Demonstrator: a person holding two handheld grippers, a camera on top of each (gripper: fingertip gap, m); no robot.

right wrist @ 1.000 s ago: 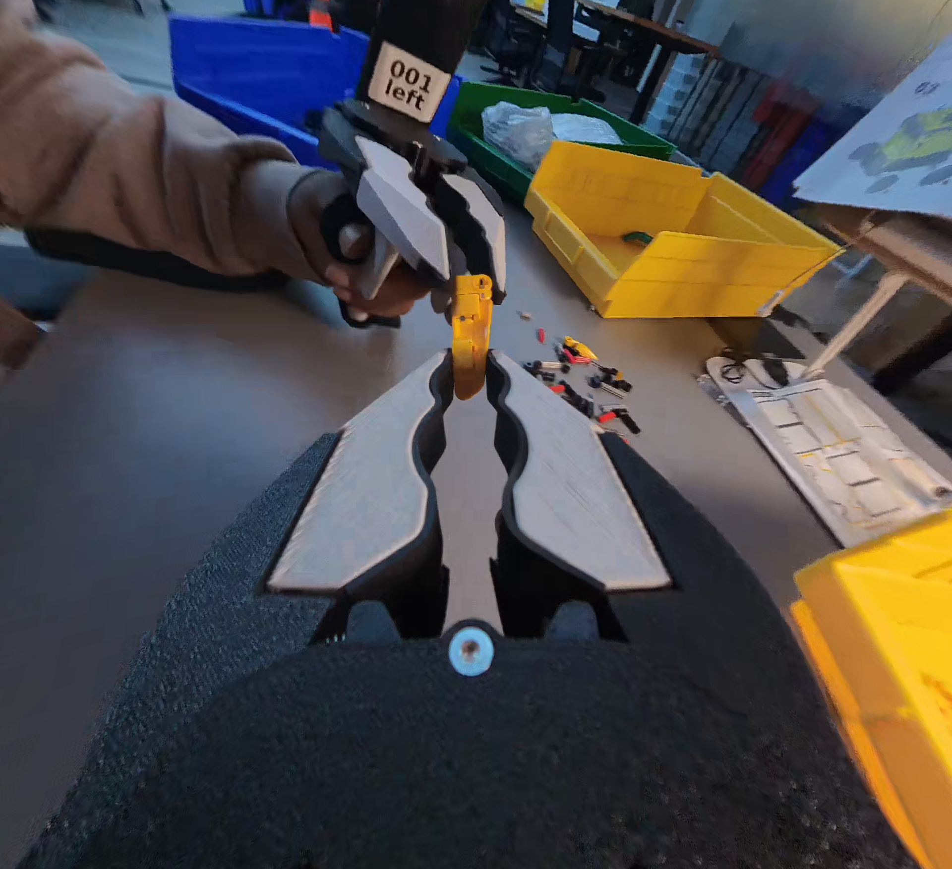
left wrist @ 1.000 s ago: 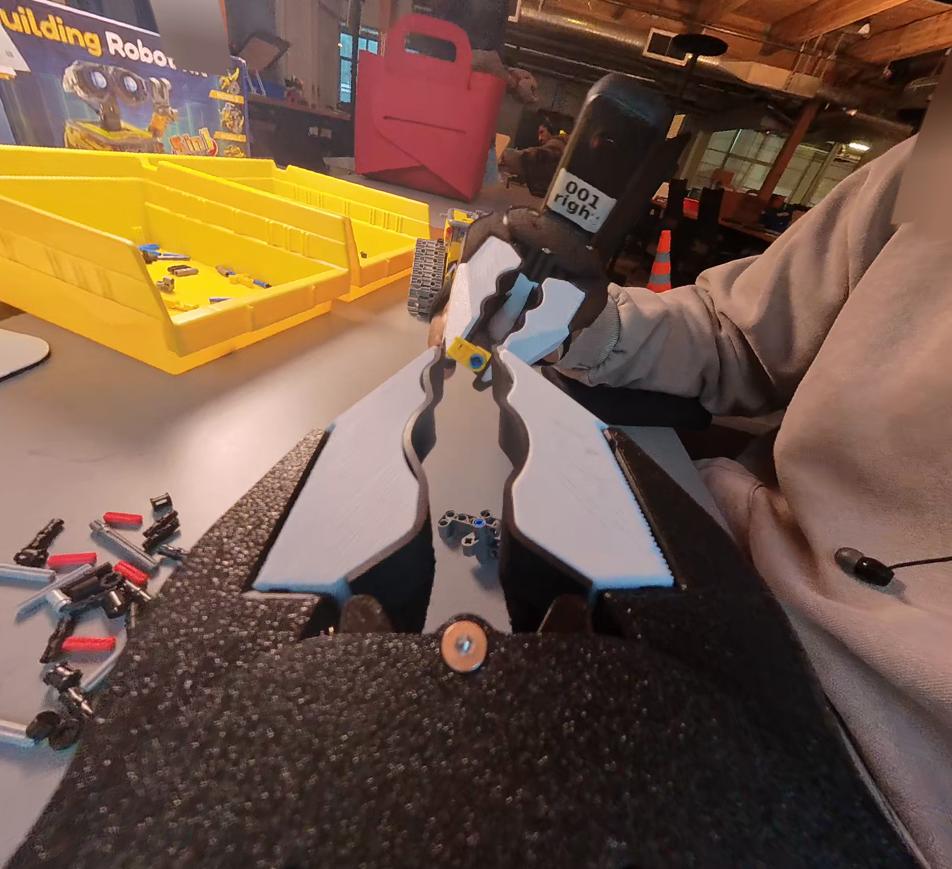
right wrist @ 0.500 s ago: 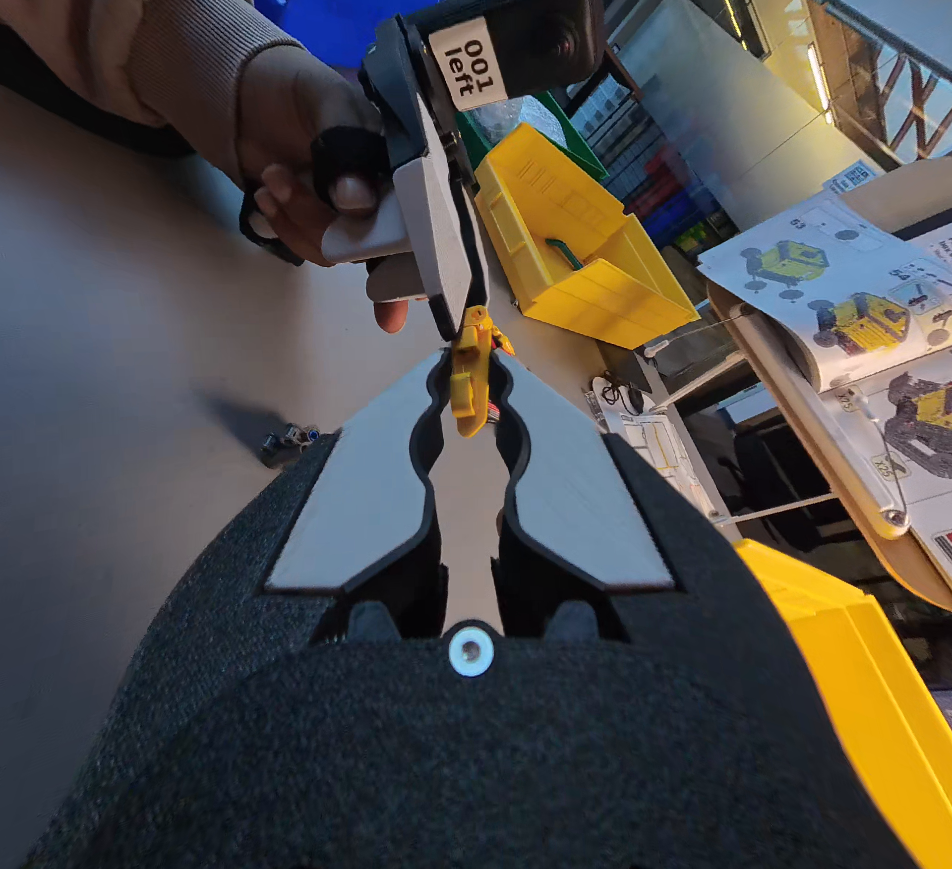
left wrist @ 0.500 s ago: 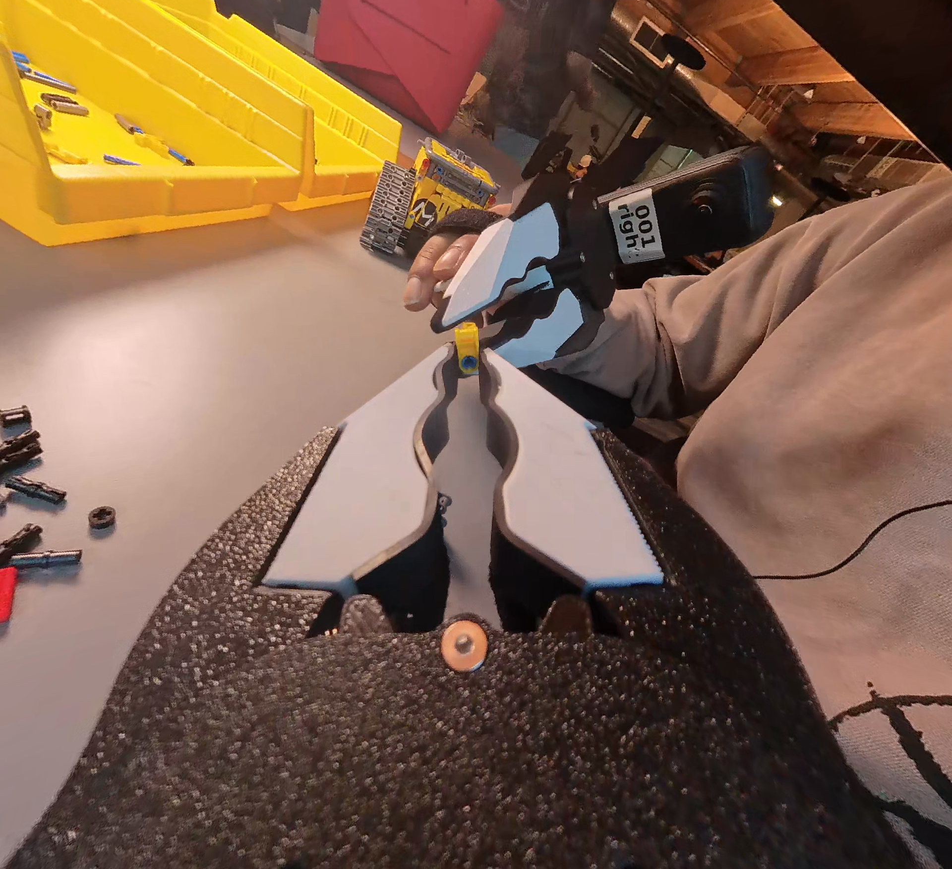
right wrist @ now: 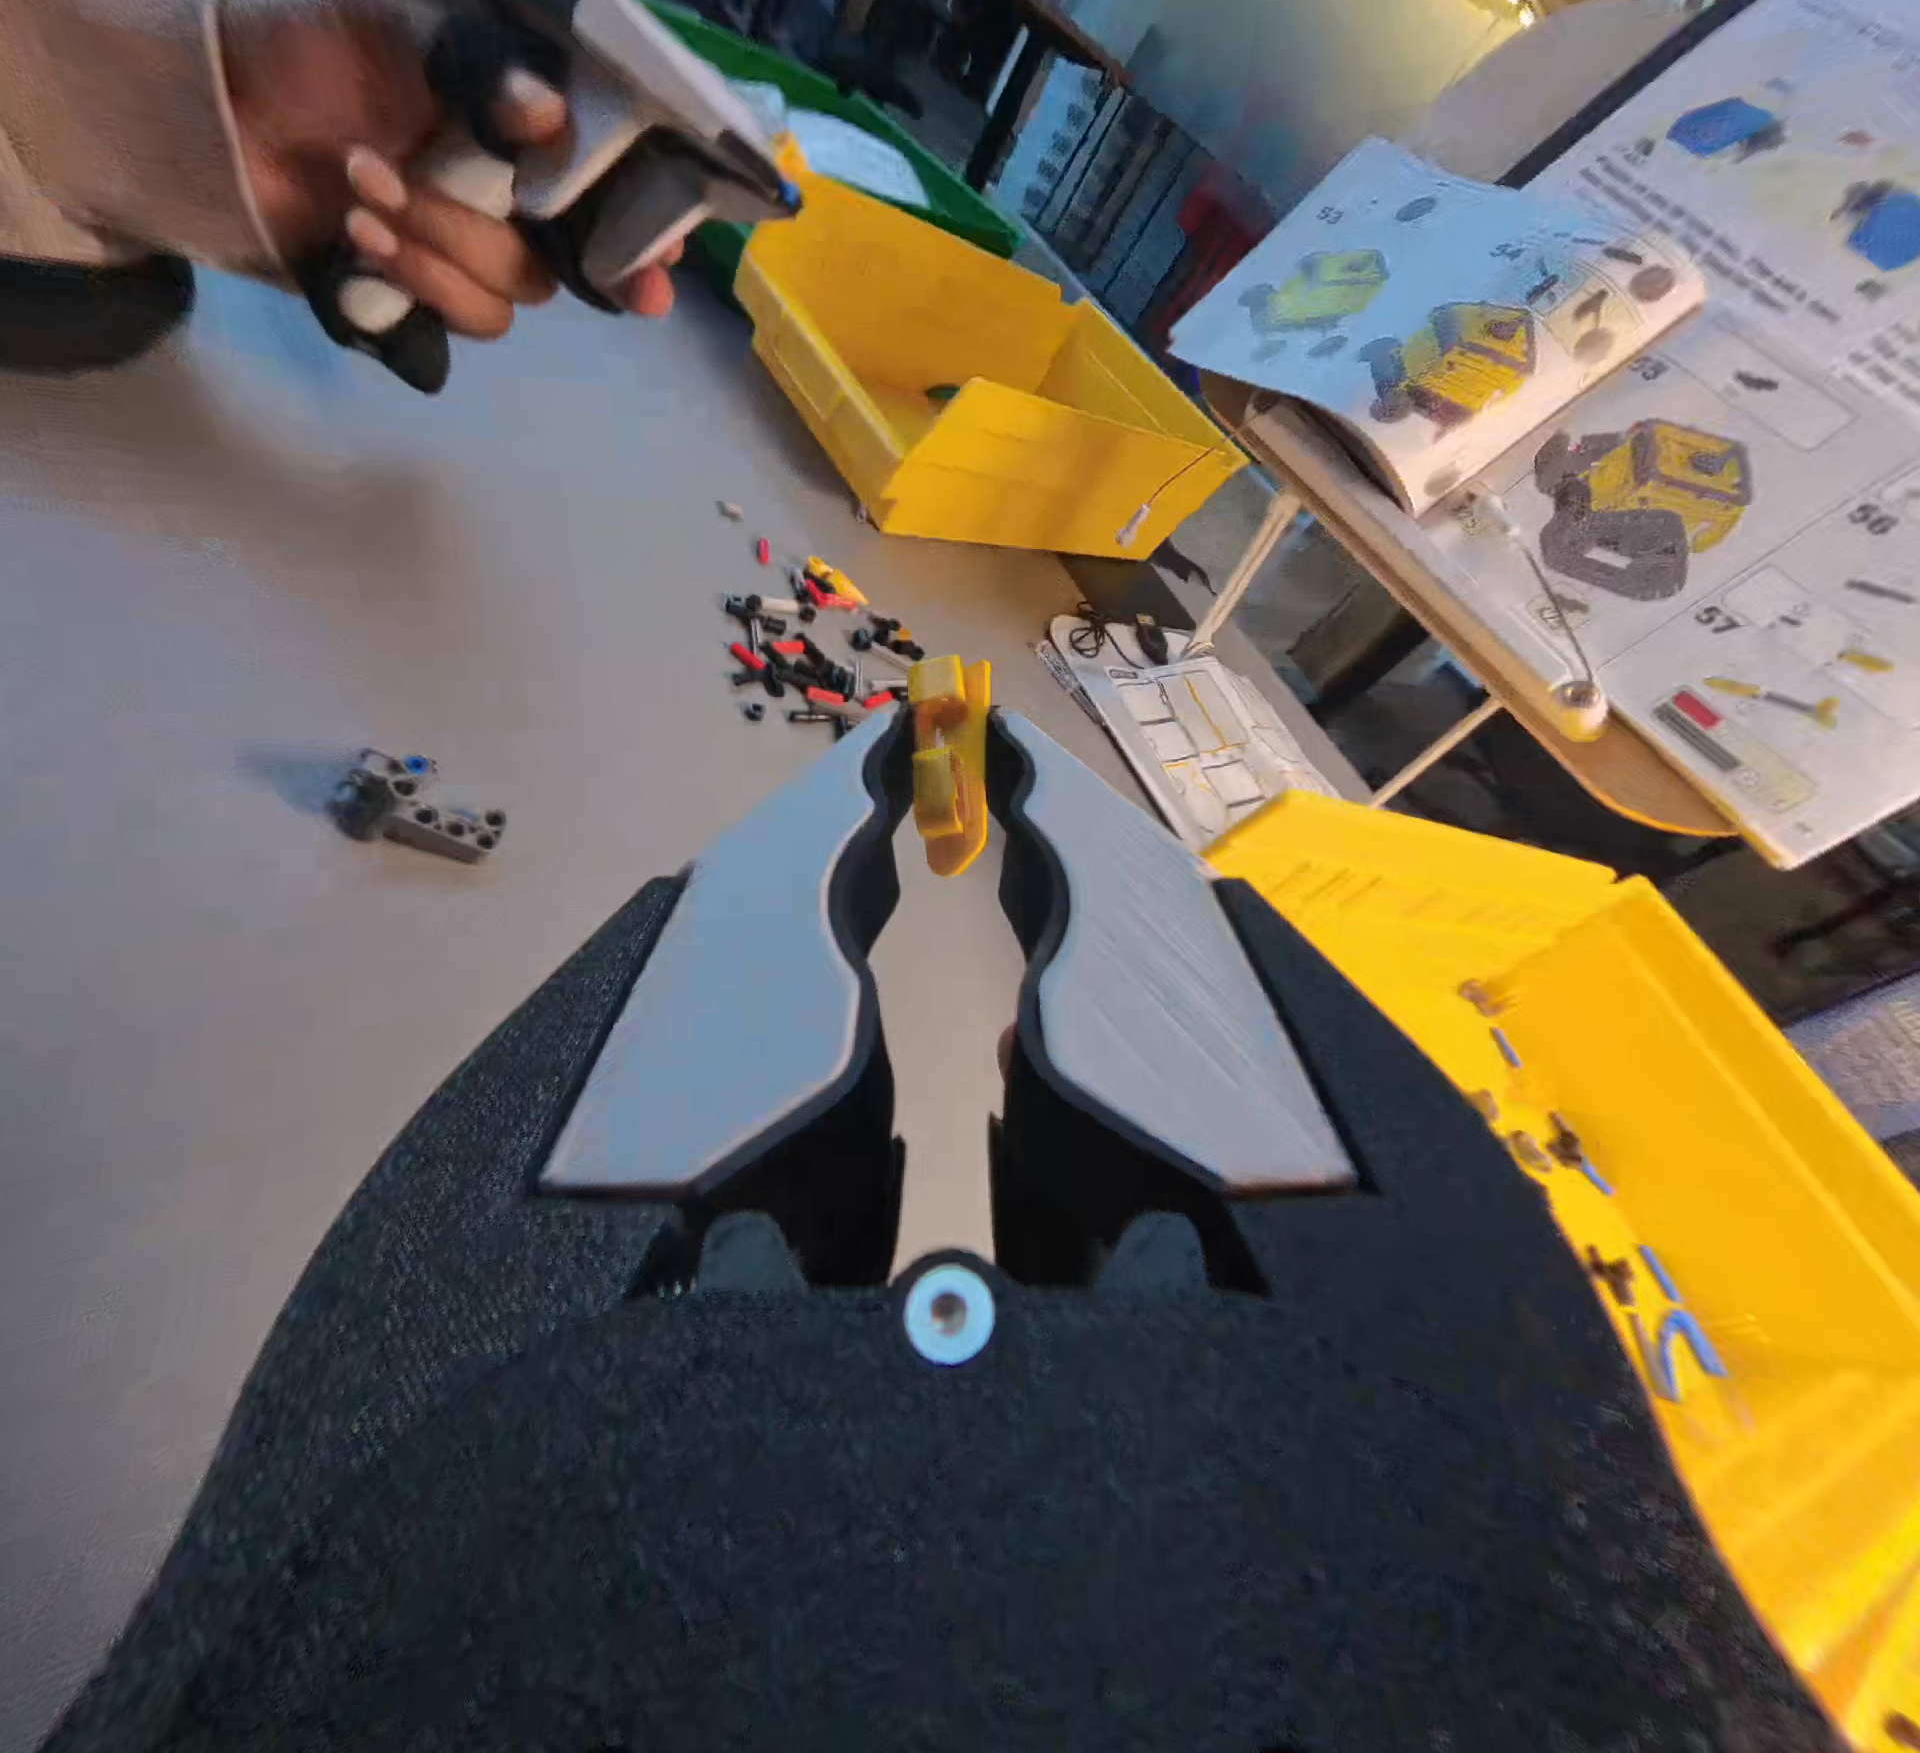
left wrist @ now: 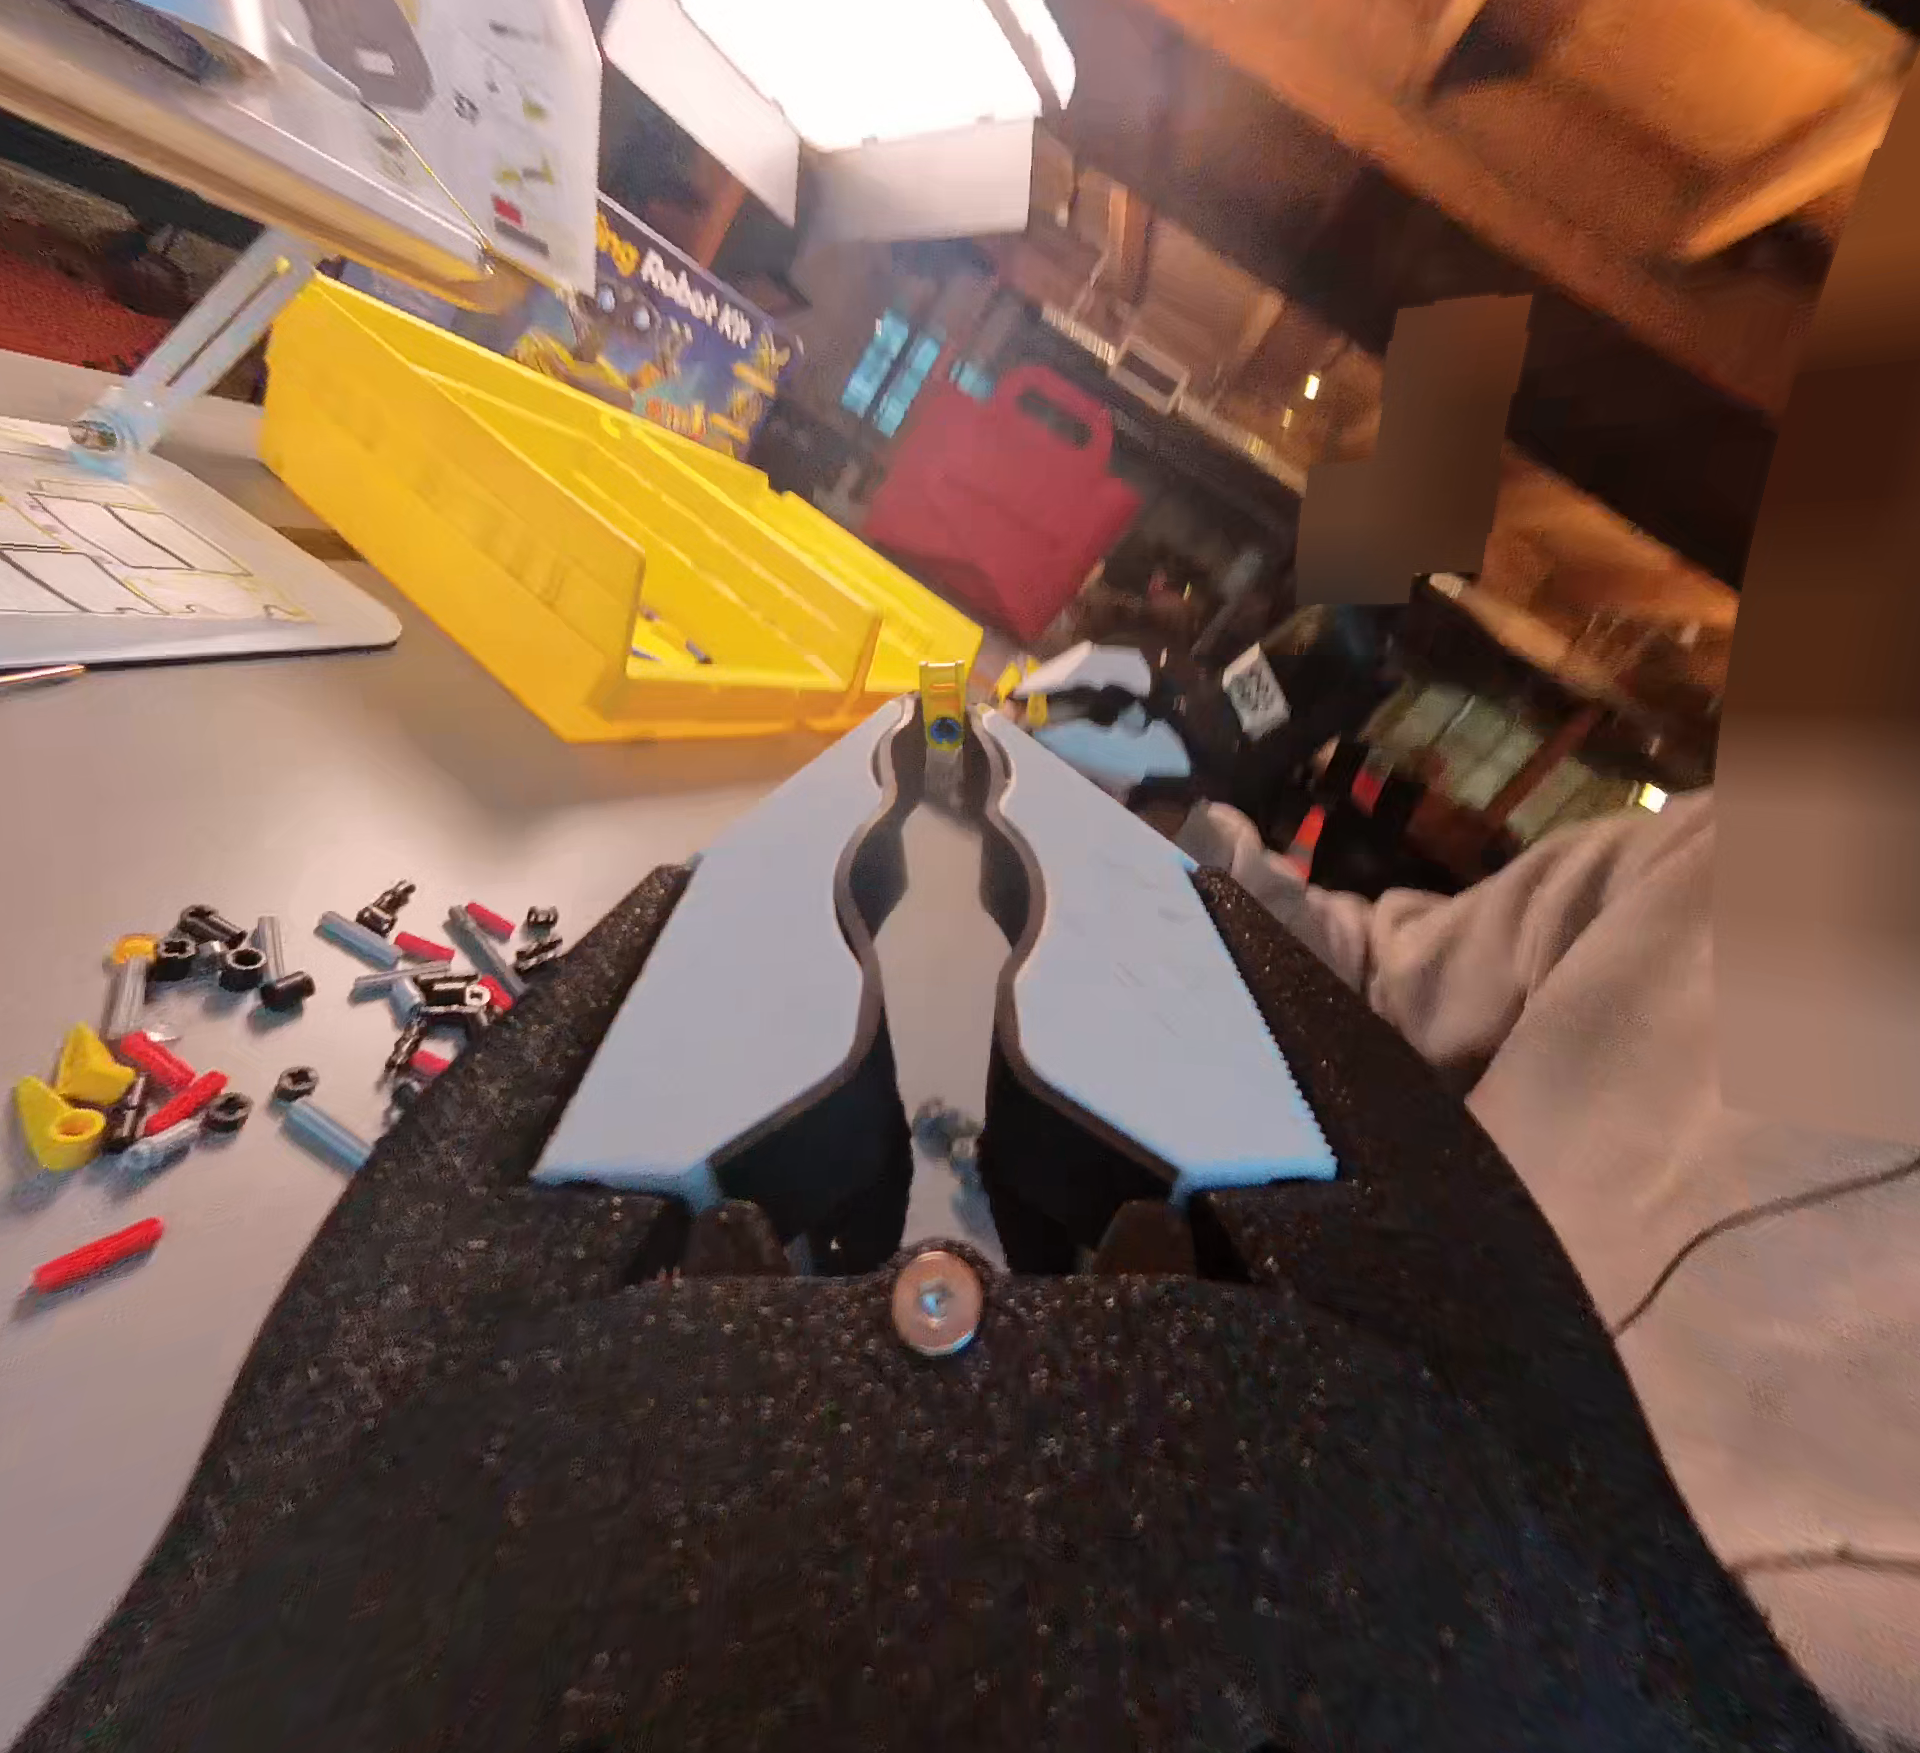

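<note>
My left gripper is shut on a small yellow piece with a blue pin, held above the grey table. In the right wrist view it shows at upper left, in a hand, apart from my right gripper. My right gripper is shut on a longer yellow piece, also held above the table. It shows blurred beyond my left fingertips in the left wrist view. A small grey beam with a blue pin lies alone on the table.
A pile of small black, red, grey and yellow parts lies on the table. Yellow bins, a green bin, an open instruction booklet on a stand and a red bag stand around. Tip to tip, the grippers are about 15 centimeters apart.
The two grippers were tip to tip at the yellow pieces. They have pulled apart, each still shut on a yellow piece, and both views have swung toward the bins and the booklet.
</note>
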